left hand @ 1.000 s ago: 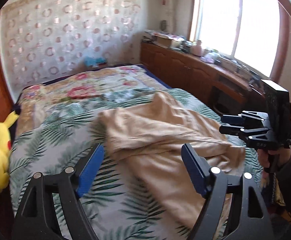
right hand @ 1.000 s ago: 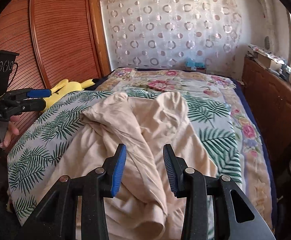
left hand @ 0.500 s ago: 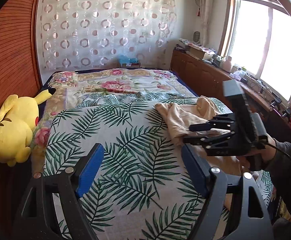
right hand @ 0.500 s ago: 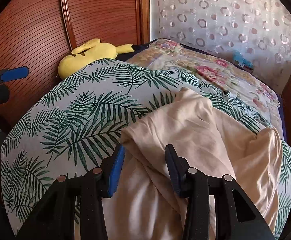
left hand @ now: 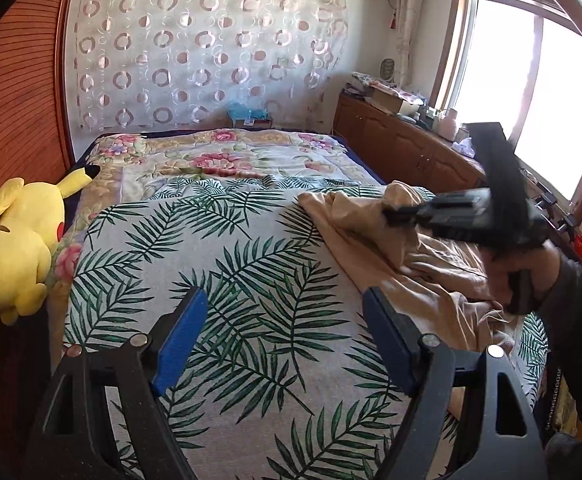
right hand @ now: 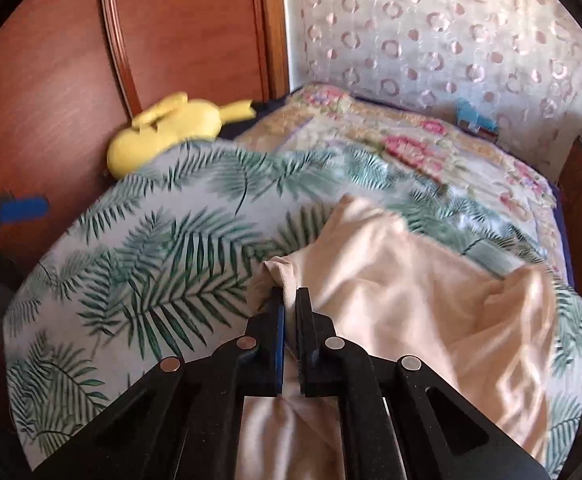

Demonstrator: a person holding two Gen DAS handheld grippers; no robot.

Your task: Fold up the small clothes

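Note:
A crumpled beige garment [left hand: 423,272] lies on the right side of the palm-leaf bedspread [left hand: 227,264]; it fills the right of the right wrist view [right hand: 423,312]. My right gripper [right hand: 289,300] is shut on a bunched fold at the garment's left edge; it also shows from the side in the left wrist view [left hand: 391,216], down on the cloth. My left gripper [left hand: 283,320] is open and empty, above bare bedspread to the left of the garment. Its blue pad shows at the left edge of the right wrist view [right hand: 23,209].
A yellow plush toy [left hand: 15,244] lies at the bed's left edge against the wooden wardrobe [left hand: 15,92]. A floral quilt [left hand: 227,160] covers the far end of the bed. A wooden sideboard [left hand: 407,152] with clutter runs along the right under the window.
My right gripper has closed on the garment's left edge; it was open before. My left gripper has swung left, off the garment and over bare bedspread.

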